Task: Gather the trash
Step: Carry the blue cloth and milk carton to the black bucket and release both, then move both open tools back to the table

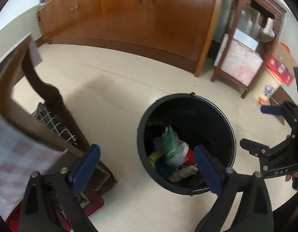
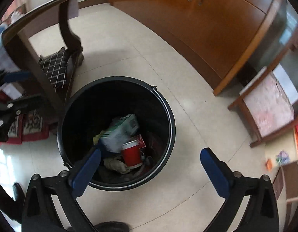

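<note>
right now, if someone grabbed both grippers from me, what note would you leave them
Left gripper: open, nothing between its fingers.
Right gripper: open, also empty.
Both hang over the black bin on the tiled floor.
In the bin: a green and white carton, a red cup, a crumpled beige wad and other scraps.
Done: that trash is in the bin.
Left: no loose trash shows on the floor here; check elsewhere.
</note>
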### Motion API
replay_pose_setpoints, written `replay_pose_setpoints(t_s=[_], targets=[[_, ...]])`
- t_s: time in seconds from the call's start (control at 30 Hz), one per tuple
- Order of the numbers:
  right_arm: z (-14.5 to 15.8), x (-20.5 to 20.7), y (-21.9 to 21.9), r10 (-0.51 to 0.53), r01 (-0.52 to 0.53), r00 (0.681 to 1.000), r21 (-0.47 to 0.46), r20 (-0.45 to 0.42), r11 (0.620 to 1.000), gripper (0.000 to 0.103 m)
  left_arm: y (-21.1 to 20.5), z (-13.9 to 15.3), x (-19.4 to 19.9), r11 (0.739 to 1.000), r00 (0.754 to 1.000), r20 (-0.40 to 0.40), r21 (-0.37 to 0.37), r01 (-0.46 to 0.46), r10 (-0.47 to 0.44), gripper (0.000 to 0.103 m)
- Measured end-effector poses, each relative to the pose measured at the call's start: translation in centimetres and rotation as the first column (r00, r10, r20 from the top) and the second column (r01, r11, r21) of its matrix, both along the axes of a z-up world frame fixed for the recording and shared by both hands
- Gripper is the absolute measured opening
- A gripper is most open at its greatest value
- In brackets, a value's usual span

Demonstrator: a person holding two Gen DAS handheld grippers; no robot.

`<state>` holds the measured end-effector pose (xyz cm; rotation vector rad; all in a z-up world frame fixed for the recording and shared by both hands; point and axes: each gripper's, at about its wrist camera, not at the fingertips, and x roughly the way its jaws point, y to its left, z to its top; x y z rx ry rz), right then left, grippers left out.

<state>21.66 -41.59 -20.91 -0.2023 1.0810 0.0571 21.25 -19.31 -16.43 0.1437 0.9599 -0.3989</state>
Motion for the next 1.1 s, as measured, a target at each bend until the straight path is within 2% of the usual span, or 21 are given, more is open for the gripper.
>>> replay_pose_setpoints(t_s=[0.5, 0.73, 1.1], targets=[[4.7, -2.7, 3.3, -0.055, 0.048, 0.994, 0.073, 0.091, 0.996, 0.103, 3.7, 3.8, -2.9, 0.997, 0.995, 0.065, -0.039, -0.068, 0.07, 0.098], [7.3, -3.7, 5.8, -0.03, 0.016, 0.99, 0.102, 0.139, 0.995, 0.103, 5.9, 5.8, -4.0, 0.993, 0.989, 0.095, -0.061, -0.106, 0.111, 0.098], [12.0, -4.3, 10.7, 0.052, -0.079, 0.973, 0.112, 0.225, 0.991, 0.103, 10.5, 9.1, -6.2, 0.98, 0.966, 0.172, -0.085, -0.183, 0.195, 0.098]])
